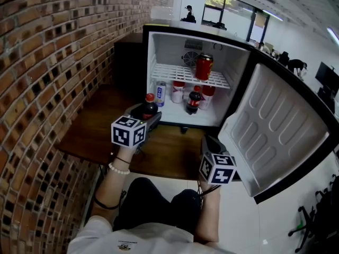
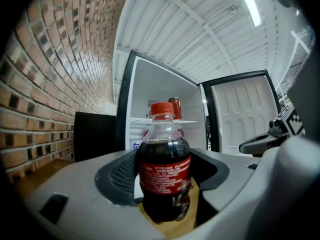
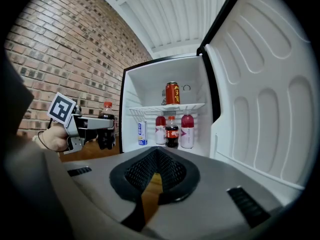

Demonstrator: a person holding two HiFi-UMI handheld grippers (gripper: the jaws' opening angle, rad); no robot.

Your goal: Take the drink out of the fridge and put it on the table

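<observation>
A small cola bottle (image 2: 164, 169) with a red cap and red label stands upright between my left gripper's (image 2: 165, 186) pads, which are shut on its body. In the head view the cola bottle (image 1: 149, 106) and left gripper (image 1: 150, 116) are outside the fridge (image 1: 159, 52), over the wooden table (image 1: 100, 128) left of the opening. I cannot tell whether the bottle's base touches the table. The right gripper view shows the same bottle (image 3: 106, 126) held at the left. My right gripper (image 3: 156, 169) is shut and empty. It hangs lower, by the open fridge door (image 1: 275, 131).
The fridge holds a red can (image 1: 204, 66) on the wire shelf. Below it stand another cola bottle (image 1: 194, 100), two pink-red bottles (image 1: 208, 93) and a blue-white can (image 1: 161, 93). A brick wall (image 1: 47, 62) runs along the left, and a person's knees are below the table edge.
</observation>
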